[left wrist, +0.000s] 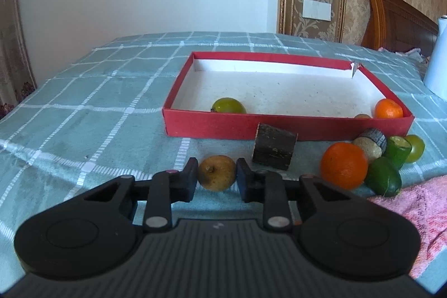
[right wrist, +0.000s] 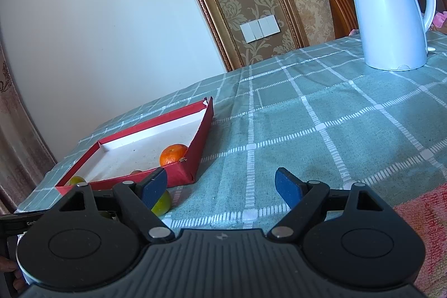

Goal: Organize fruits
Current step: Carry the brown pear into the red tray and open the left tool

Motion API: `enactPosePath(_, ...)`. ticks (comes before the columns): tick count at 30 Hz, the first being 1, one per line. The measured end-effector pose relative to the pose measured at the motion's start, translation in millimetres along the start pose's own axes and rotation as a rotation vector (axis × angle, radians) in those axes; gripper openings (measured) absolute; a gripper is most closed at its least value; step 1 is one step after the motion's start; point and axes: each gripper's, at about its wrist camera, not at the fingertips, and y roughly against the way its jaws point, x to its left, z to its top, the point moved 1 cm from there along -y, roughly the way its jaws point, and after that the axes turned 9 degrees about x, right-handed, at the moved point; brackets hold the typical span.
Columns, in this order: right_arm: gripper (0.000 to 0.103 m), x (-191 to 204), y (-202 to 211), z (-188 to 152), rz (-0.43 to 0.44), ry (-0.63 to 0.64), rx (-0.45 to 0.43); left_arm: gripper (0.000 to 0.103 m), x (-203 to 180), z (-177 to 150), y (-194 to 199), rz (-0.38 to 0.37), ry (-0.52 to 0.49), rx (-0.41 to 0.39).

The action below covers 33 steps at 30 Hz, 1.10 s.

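The left gripper (left wrist: 217, 175) has its two fingers pressed against either side of a small brownish-yellow pear (left wrist: 217, 172), which sits on the checked tablecloth (left wrist: 83, 116) just in front of the red tray (left wrist: 287, 127). The pear is roundish with no clear long axis; its dimpled end faces the camera, slightly toward 9 o'clock. At 1 o'clock from it lies a dark wooden block (left wrist: 274, 146), touching the tray's near wall.

Further toward 3 o'clock is a cluster: a large orange (left wrist: 343, 165), a lime (left wrist: 383, 176) lying with its long axis running from 10 to 4 o'clock, a cut green piece (left wrist: 398, 152), a small green fruit (left wrist: 416, 147) and a grey-capped mushroom-like thing (left wrist: 370, 145). Inside the tray sit a green fruit (left wrist: 228, 105) at the near wall and a small orange (left wrist: 389, 108) in the near right corner.

The right gripper (right wrist: 220, 186) hangs with its fingers spread wide and nothing between them; a white kettle (right wrist: 388, 10) stands at 1 o'clock.
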Motion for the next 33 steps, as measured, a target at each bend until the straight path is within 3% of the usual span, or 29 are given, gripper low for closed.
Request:
enactPosePath(4, 0.085, -0.6, -0.9, -0.1, 0.000, 0.001, 0.002, 0.026, -3.3, 9.6, 17.9, 0.013, -0.003, -0.063)
enactPosePath(11, 0.085, -0.9, -1.4, -0.4, 0.001, 0.000, 0.003, 0.026, -17.5, 59.1, 31.9, 0.003, -0.026, -0.160)
enactPosePath(16, 0.085, -0.5, -2.1, -0.7, 0.002, -0.001, 0.003, 0.026, -33.4, 82.1, -1.0, 0.014, -0.047, -0.112)
enactPosePath(22, 0.085, -1.0, -3.6, -1.7, 0.008, -0.001, 0.011, 0.026, -48.8, 87.4, -39.6, 0.046, -0.069, -0.050)
enactPosePath(33, 0.085, -2.1, -4.7, 0.4, 0.015, -0.003, 0.022, 0.027, -55.3, 87.3, -57.5, 0.089, -0.078, -0.010)
